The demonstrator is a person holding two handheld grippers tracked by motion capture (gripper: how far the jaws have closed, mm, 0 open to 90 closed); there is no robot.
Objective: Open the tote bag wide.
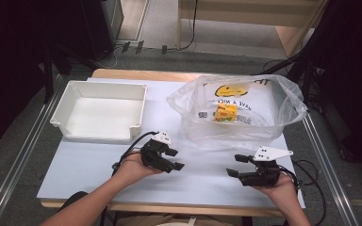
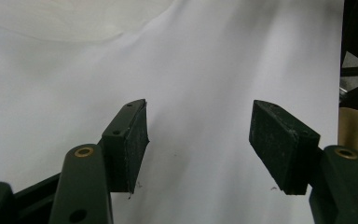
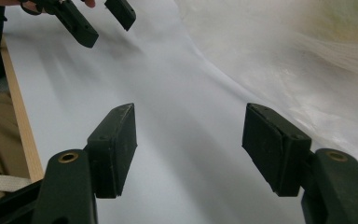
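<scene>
Grippers [image 1: 176, 159] [image 1: 236, 165] near bag [image 1: 238, 110], jaws wide apart

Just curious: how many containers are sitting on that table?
2: a white bin at the left, and a clear plastic bag at the right with a yellow box inside.

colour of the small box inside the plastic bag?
Yellow-orange small box, seen through the clear plastic bag; high view shows it best.

One white bin [image 1: 99, 111] at the table's [image 1: 89, 174] far left, one clear plastic bag [image 1: 238, 110] far right with one yellow packet [image 1: 226, 113] inside, and two grippers along the near edge: left gripper [image 1: 173, 159], right gripper [image 1: 236, 165].
</scene>
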